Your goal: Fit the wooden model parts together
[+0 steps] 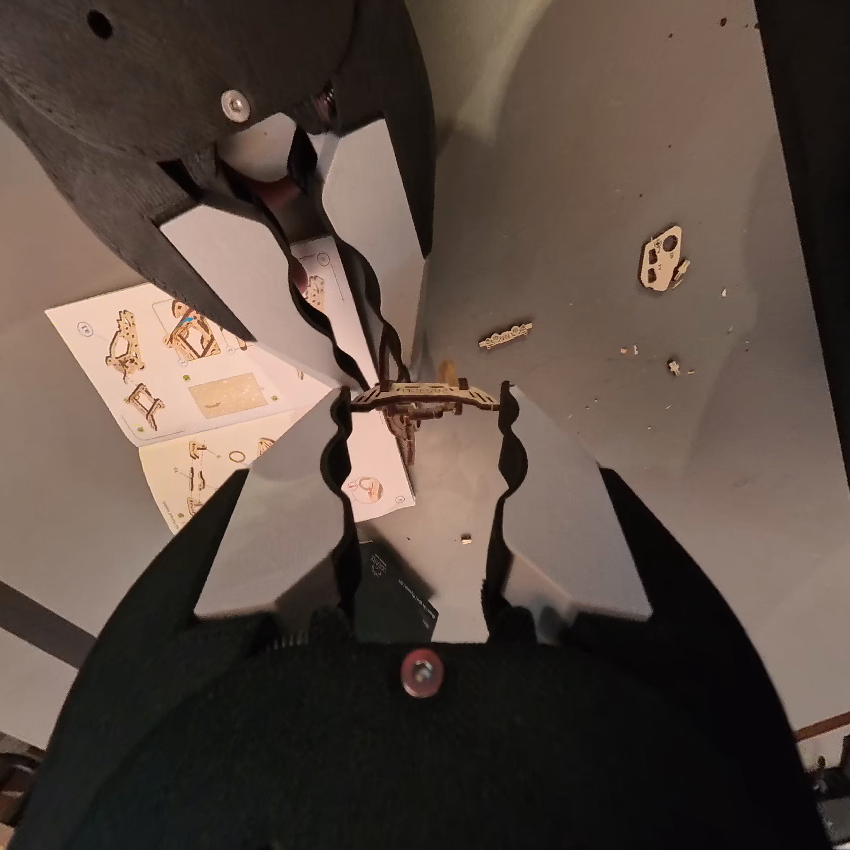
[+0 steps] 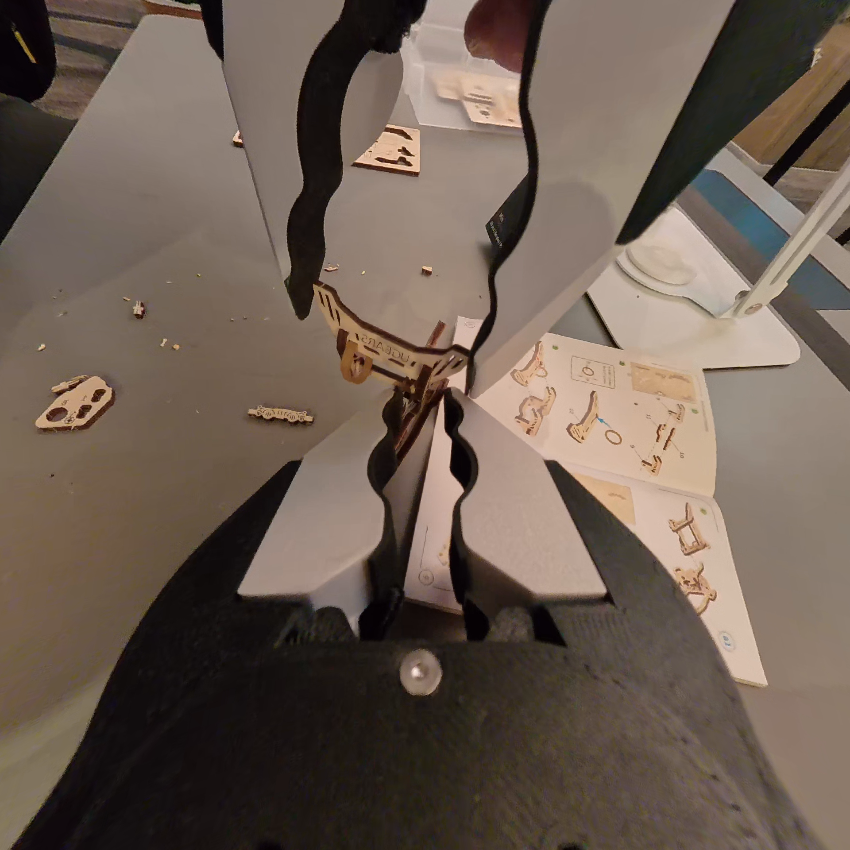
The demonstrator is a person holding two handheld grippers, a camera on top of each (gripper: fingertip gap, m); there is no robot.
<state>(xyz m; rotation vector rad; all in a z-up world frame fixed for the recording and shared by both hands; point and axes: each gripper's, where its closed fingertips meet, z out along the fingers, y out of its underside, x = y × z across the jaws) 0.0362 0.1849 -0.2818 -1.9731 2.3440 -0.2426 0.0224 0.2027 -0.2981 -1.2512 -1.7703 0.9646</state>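
**Both grippers holding 1 wooden assembly at frame centre**

The left gripper (image 1: 425,395) has its fingers spread wide, pinching the curved wooden plate (image 1: 425,394) by its 2 ends above the grey worktop (image 1: 598,184). The right gripper (image 2: 416,400) has its fingers nearly pressed together, pinching the darker wooden part (image 2: 414,421) under that plate. An instruction booklet (image 2: 621,414) lies open at right of the frame. 2 loose wooden pieces (image 2: 73,408) (image 2: 280,414) lie at left.
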